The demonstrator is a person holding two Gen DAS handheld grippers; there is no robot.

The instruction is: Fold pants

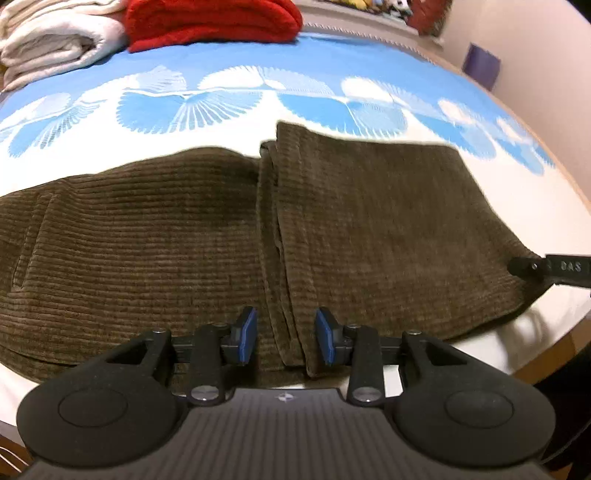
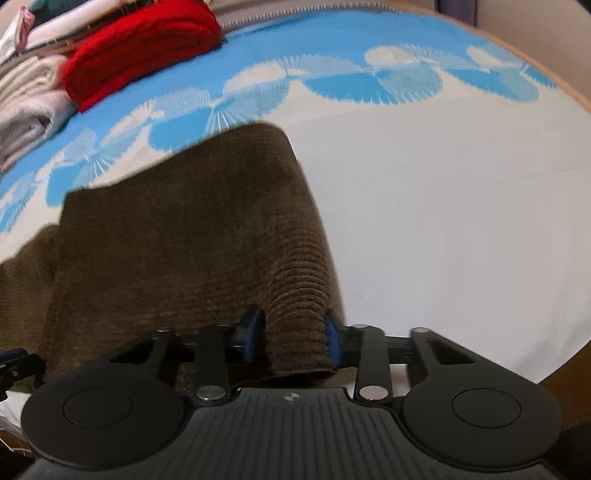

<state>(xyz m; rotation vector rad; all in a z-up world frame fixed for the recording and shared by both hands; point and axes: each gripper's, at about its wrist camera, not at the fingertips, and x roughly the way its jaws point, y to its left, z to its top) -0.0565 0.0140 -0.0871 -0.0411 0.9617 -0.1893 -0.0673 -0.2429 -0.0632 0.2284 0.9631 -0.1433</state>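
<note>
Brown corduroy pants (image 1: 184,240) lie on the bed, with the right part folded over into a stacked panel (image 1: 388,229). My left gripper (image 1: 285,338) is open, its blue pads either side of the folded edge near the front. My right gripper (image 2: 293,339) has its jaws around a bunched fold of the pants (image 2: 295,295) at their right end, pads pressing the cloth. The right gripper's finger also shows at the pants' right corner in the left wrist view (image 1: 532,267).
The bedspread (image 2: 443,203) is white with a blue fan pattern. A folded red garment (image 1: 210,22) and folded white and cream cloths (image 1: 55,44) lie at the back left. The bed's wooden edge (image 2: 569,365) runs along the right.
</note>
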